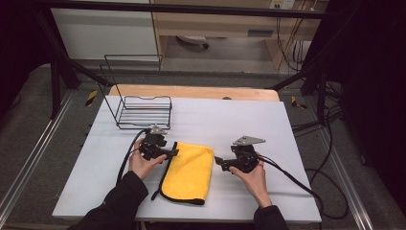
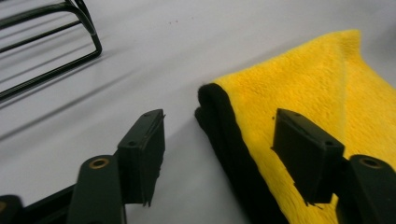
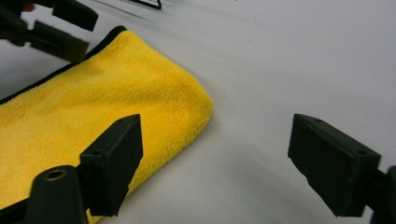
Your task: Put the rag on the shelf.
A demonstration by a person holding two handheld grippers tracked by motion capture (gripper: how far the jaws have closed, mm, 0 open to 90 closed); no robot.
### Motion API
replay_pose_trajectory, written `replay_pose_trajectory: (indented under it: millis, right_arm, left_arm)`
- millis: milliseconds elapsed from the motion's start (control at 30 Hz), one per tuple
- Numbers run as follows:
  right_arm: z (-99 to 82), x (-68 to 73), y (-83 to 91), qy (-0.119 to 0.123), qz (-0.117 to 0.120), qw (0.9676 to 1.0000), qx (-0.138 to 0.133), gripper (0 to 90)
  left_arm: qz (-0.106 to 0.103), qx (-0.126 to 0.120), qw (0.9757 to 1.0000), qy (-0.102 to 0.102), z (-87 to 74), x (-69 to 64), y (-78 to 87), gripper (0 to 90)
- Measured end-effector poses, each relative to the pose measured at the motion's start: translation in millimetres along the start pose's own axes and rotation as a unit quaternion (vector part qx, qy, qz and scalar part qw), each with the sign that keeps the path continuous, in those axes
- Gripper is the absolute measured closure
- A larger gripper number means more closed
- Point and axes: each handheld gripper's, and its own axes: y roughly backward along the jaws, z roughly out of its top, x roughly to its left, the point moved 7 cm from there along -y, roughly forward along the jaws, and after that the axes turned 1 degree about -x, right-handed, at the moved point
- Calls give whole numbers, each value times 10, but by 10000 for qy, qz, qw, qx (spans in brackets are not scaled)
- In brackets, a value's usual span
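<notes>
High view: white table (image 1: 239,120) on a grey floor (image 1: 43,124), wire rack (image 1: 143,112) at back. Folded yellow cloth (image 1: 189,172) lies between left gripper (image 1: 170,153) and right gripper (image 1: 219,163), both open, empty.

Three cameras, one tabletop

Fixed overhead, facing forward and down across the white table (image 1: 268,120); two riding low along black jaws, close over the surface from opposite sides, both sharing the yellow cloth (image 2: 327,88) (image 3: 107,98).

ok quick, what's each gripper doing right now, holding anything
Left gripper: open, holding nothing; towel edge lies between the jaws, unpressed.
Right gripper: open, empty, beside the towel's corner.
</notes>
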Motion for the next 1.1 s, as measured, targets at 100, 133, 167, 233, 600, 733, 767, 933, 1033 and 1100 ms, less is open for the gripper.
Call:
replay_pose_trajectory:
  millis: [100, 133, 167, 233, 600, 733, 767, 933, 1033, 1100]
  right_arm:
    - [-56, -21, 22, -3, -35, 10000, 10, 150]
    - [-102, -31, 30, -43, -38, 10000, 36, 145]
    - [-102, -31, 30, -43, -38, 10000, 36, 145]
    - [-125, -28, 27, -54, -49, 9999, 114, 138]
    - [-99, 8, -32, -442, 111, 9990, 25, 148]
    - [-79, 12, -77, -473, 89, 9988, 20, 140]
    - [-71, 19, -102, -452, 64, 9990, 27, 139]
    - [-32, 67, -290, -399, -24, 9990, 214, 193]
    - [0, 72, -391, -425, -123, 9987, 248, 297]
    - [26, 69, -462, -543, -173, 9979, 296, 417]
  left_arm:
    - [40, 167, 9998, 55, 3, 55, -132, 369]
    - [55, 200, 9997, 91, -1, 73, -170, 391]
    - [-18, 192, 9997, 175, -3, 83, -195, 391]
    - [-188, 146, 9992, 332, -2, 85, -218, 444]
    - [-249, 184, 9992, 246, -24, -49, -230, 675]
    - [-259, 207, 9992, 234, -27, -69, -225, 737]
    - [-256, 215, 9992, 228, -27, -71, -224, 747]
    - [-274, 200, 9993, 161, -30, -66, -232, 763]
    - [-304, 194, 9992, 172, -31, -60, -236, 761]
    - [-312, 187, 9992, 143, -33, -58, -237, 757]
